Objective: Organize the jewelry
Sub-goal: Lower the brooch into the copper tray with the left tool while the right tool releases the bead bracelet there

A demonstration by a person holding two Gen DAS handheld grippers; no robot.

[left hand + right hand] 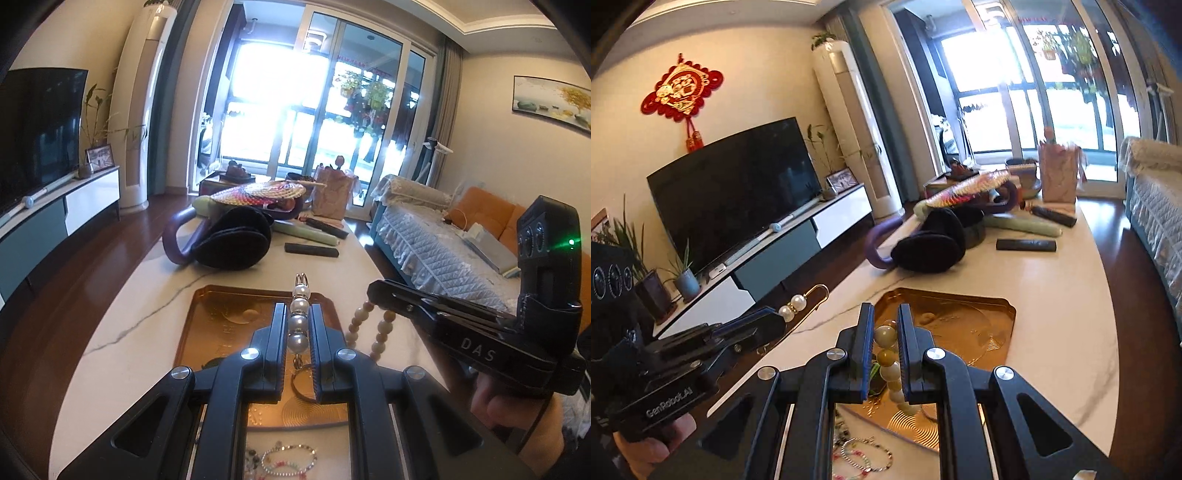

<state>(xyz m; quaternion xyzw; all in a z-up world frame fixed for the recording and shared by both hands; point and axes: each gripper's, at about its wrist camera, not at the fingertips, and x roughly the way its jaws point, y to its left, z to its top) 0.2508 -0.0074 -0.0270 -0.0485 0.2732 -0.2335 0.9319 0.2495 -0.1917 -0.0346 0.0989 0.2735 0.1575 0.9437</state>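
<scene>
Both pieces are looking light, limp and slippery, likely to swing; gripping across the beads seems safest. The left tongs (298,332) are clamping, nearly closed, a pearl clasp piece (299,317) with white pearls and metal loops. The right tongs (885,343) are pinching a cream bead bracelet (888,354), dangling above the amber tray (979,317) on the desk (1052,280).

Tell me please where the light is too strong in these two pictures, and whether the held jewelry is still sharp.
Left wrist view: the balcony window is blown out white, yet the pearl piece is sharp. Right wrist view: the window glares less, the bead bracelet is sharp, and fisheye bends the table edge.
</scene>
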